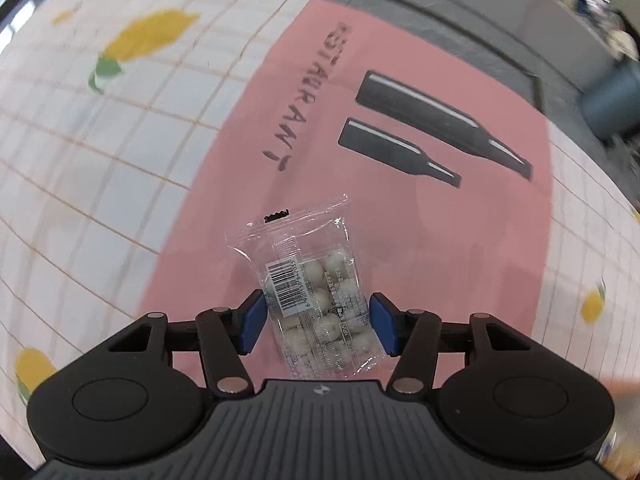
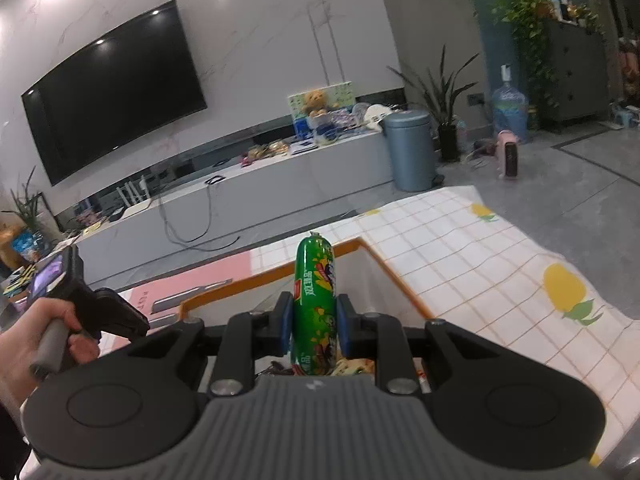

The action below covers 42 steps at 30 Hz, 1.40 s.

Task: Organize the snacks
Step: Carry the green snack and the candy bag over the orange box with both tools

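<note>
Currently: left claw [image 1: 317, 322] straddles clear candy packet [image 1: 310, 300] lying on pink mat [image 1: 440, 240]; pads flank packet, not yet pressing. Right claw [image 2: 312, 322] clamped on green sausage [image 2: 315, 300], poised above orange-rimmed box [image 2: 372, 252] on checked surface [image 2: 480, 264]. Box already holds snacks. Remaining: deposit sausage, grip packet.

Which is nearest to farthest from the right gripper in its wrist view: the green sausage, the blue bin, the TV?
1. Green sausage: clamped between the right gripper pads, over the orange-rimmed box.
2. Blue bin: on the floor past the table, right of centre.
3. TV: on the far wall, upper left.
</note>
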Available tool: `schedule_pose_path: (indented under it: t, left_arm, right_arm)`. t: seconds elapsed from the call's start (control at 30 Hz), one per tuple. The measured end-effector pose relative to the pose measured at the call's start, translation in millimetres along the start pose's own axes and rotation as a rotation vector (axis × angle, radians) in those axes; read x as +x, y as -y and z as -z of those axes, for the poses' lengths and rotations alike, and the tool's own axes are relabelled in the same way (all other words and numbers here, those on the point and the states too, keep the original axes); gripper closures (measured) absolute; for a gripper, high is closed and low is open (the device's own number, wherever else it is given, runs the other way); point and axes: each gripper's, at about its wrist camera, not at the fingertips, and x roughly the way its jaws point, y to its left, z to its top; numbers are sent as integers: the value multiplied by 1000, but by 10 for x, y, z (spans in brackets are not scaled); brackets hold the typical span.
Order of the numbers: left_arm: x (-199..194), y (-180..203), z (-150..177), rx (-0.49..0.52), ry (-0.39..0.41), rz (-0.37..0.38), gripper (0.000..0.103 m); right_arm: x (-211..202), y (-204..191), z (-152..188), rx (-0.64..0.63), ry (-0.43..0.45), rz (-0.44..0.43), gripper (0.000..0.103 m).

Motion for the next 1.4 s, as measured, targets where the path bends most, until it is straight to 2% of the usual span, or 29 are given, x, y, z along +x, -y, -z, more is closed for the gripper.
schedule_pose_path:
  t: [0.2, 0.4, 0.63, 0.73, 0.8, 0.9, 1.03, 1.17, 1.23, 1.3, 1.4]
  left_arm:
    - [-455, -348, 326, 69, 64, 171, 39]
    - [-964, -784, 711, 105, 102, 405, 39]
    - [-1213, -1125, 1191, 132, 157, 567, 39]
    - [-1231, -1203, 1333, 134, 153, 664, 39]
    - [-1217, -1239, 1409, 130, 151, 722, 39]
    - [-1136, -1247, 1461, 127, 138, 764, 39]
    - [-1051, -1216, 1479, 133, 109, 755, 39]
    - [-1052, -1180, 1476, 155, 101, 780, 39]
    - [-1040, -1199, 1475, 149, 93, 789, 39]
    - [-1037, -1210, 1479, 143, 91, 785, 39]
    - [-1061, -1198, 1497, 143, 96, 773, 39]
  right_arm:
    - [57, -43, 39, -6, -25, -28, 83]
    - [174, -67, 104, 10, -85, -77, 83]
    - [427, -291, 326, -32, -225, -144, 83]
    - [556, -316, 396, 16, -278, -155, 83]
    - [610, -364, 441, 4, -300, -160, 83]
    - [675, -421, 474, -12, -333, -174, 83]
    - [769, -400, 465, 7, -343, -163, 82]
    - [806, -438, 491, 3, -354, -153, 82]
    - [779, -408, 486, 26, -345, -174, 79]
    - [766, -378, 473, 48, -344, -200, 70]
    - [712, -367, 435, 81, -330, -221, 64]
